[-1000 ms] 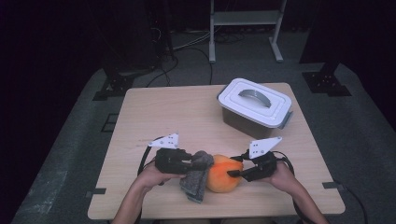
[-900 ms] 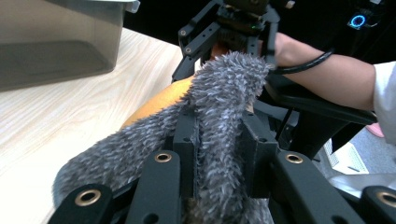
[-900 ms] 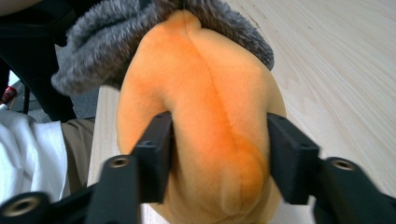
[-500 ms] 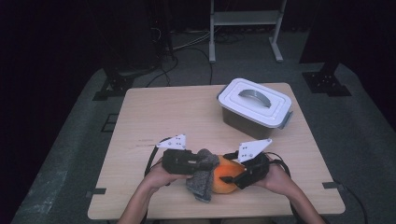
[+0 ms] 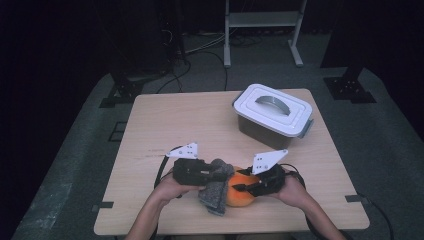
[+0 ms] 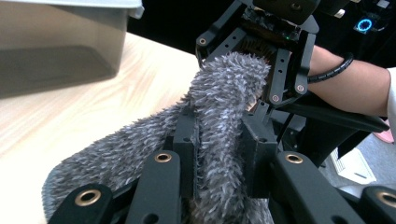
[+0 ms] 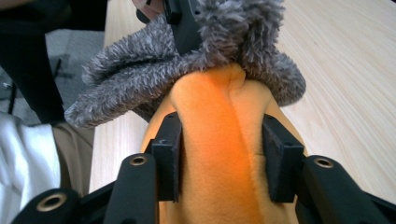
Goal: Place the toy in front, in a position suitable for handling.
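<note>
Your left gripper [image 6: 219, 154] pinches the shaggy grey cloth [image 6: 224, 93]. Your right gripper [image 7: 224, 158], jaws just closing, squeezes the smooth, soft orange plush [image 7: 219, 140]; its fold shows in the right gripper view.

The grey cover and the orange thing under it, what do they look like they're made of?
Grey cover: shaggy synthetic plush, judging by its long, matte, tufted fibres. Orange thing: probably short-pile fleece over soft stuffing; it looks velvety, with a seam, and bulges between the jaws.
</note>
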